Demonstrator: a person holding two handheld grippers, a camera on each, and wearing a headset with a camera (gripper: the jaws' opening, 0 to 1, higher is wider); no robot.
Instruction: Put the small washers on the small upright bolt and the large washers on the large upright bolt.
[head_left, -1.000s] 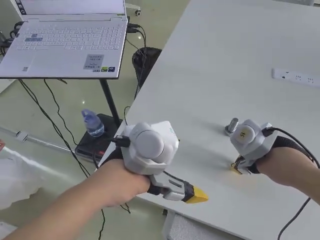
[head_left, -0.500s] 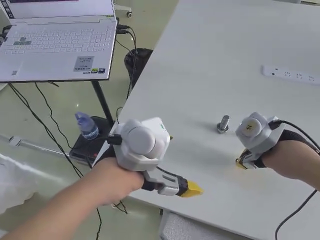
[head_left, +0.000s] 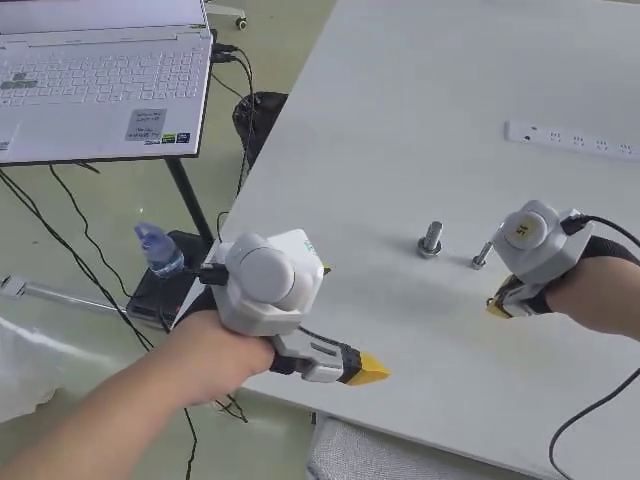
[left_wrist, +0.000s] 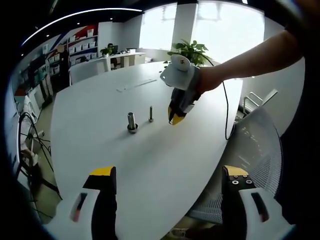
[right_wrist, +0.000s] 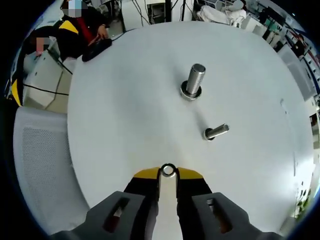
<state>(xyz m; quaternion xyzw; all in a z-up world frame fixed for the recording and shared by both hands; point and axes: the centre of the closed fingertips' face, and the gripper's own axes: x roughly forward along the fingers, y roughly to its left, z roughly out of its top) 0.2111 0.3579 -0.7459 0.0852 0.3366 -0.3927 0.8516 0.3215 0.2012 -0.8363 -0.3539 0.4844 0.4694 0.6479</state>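
Note:
On the white table (head_left: 400, 120) stand a large upright bolt (head_left: 431, 240) and, just to its right, a small upright bolt (head_left: 482, 257). My right gripper (head_left: 500, 306) hovers low over the table to the right of the small bolt. In the right gripper view it (right_wrist: 168, 176) is shut on a small metal washer (right_wrist: 168, 170), with the small bolt (right_wrist: 216, 132) and the large bolt (right_wrist: 193, 81) ahead of it. My left gripper (head_left: 366, 370) hangs at the table's near edge, wide open (left_wrist: 169, 172) and holding nothing, facing the large bolt (left_wrist: 131, 122).
A power strip (head_left: 570, 140) lies at the table's far right. Left of the table stand a laptop (head_left: 100, 80) on a stand, cables and a water bottle (head_left: 155, 250) on the floor. A mesh chair (head_left: 370, 460) sits below the near edge.
My right gripper has drawn away to the right of the bolts, and the small bolt has come into sight. The head camera has shifted; the left gripper has kept its place.

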